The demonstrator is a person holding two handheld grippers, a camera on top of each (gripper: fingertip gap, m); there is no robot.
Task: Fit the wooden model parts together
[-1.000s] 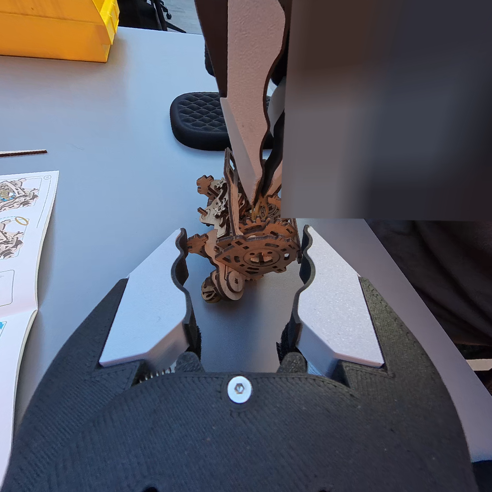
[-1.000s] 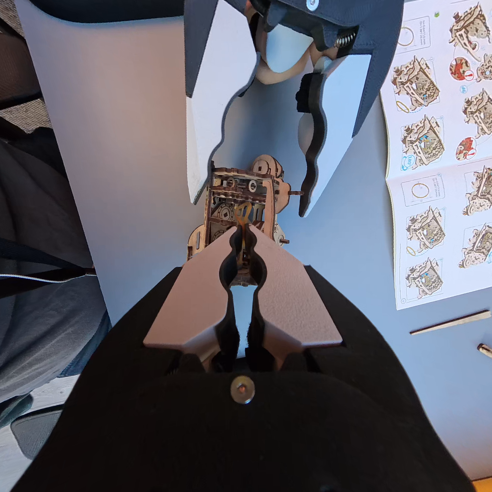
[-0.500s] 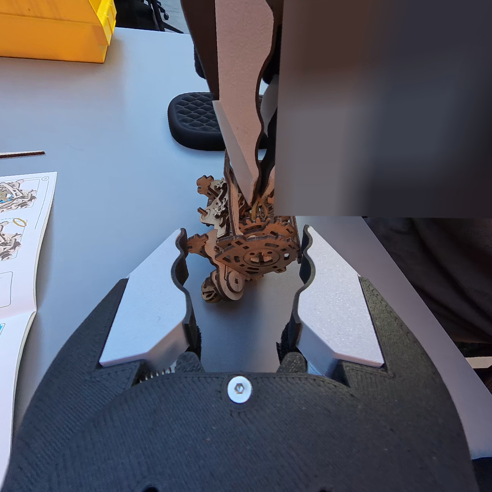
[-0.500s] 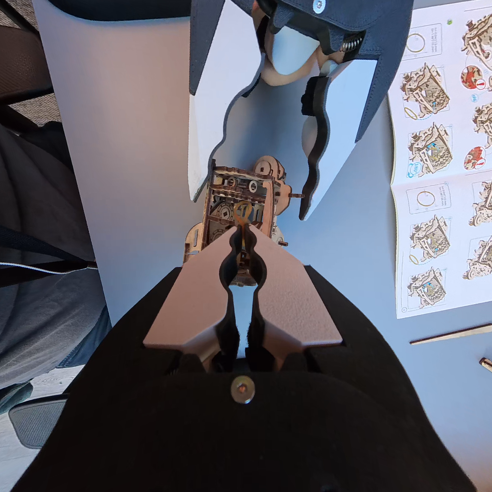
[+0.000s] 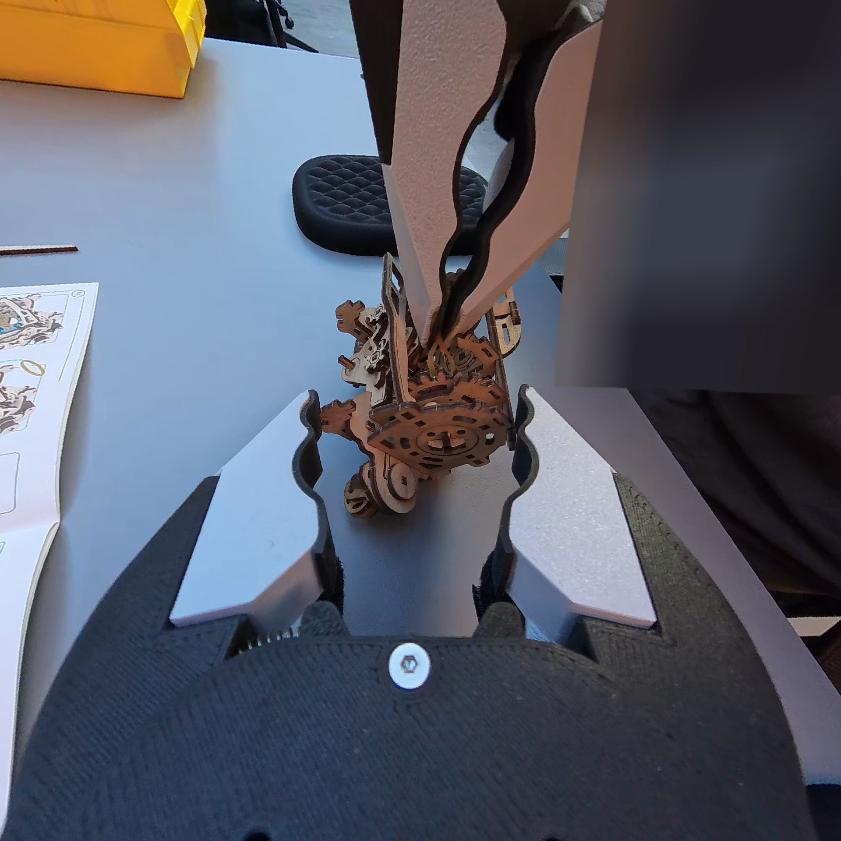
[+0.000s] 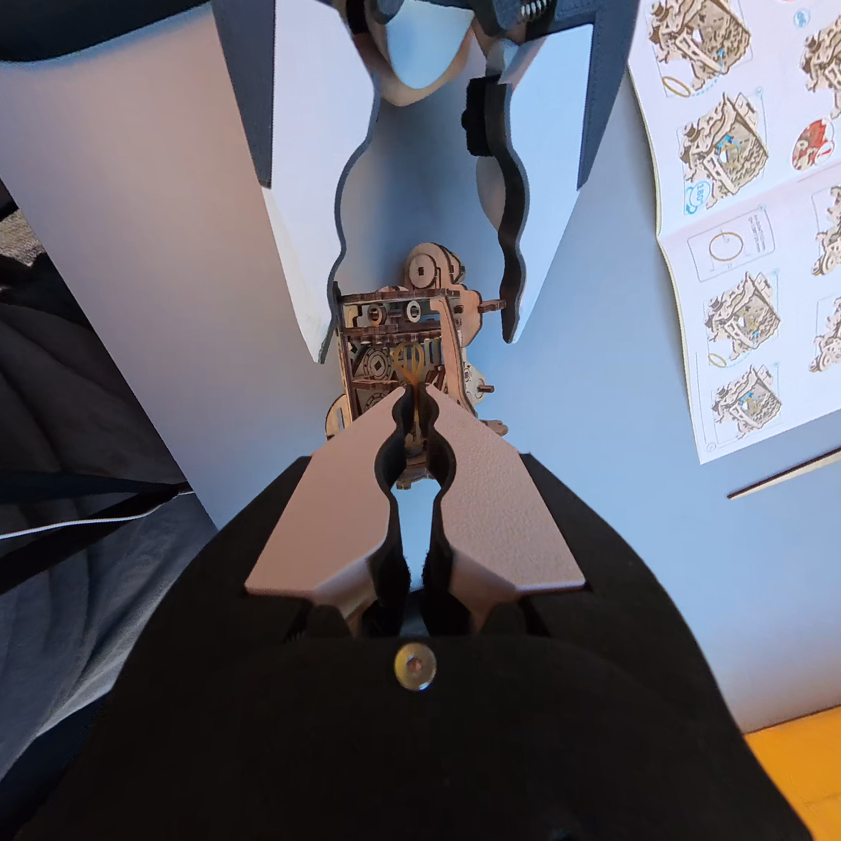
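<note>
A brown wooden gear model (image 5: 437, 437) stands on the grey table (image 5: 182, 182). My left gripper (image 5: 418, 405) is open, with its fingertips on either side of the model. My right gripper (image 5: 437, 327) comes down from above and is shut on a thin yellow rubber band (image 5: 434, 359), with its tips inside the model's frame. In the right wrist view the right gripper (image 6: 412, 391) pinches the rubber band (image 6: 409, 364), whose loop hangs over the gears of the model (image 6: 396, 318). The left gripper (image 6: 416, 346) straddles the model from the far side.
An open instruction booklet (image 5: 27, 409) lies left of the model and also shows in the right wrist view (image 6: 737, 227). A yellow bin (image 5: 91, 45) and a black quilted pad (image 5: 346, 205) sit farther back. A thin wooden stick (image 6: 782, 473) lies by the booklet. The table edge (image 5: 682, 500) runs close on the right. Both grippers' tips are close together, under 4 cm apart.
My right gripper has tilted and turned a little above the model, still holding the rubber band. The left gripper stays open around the model.
</note>
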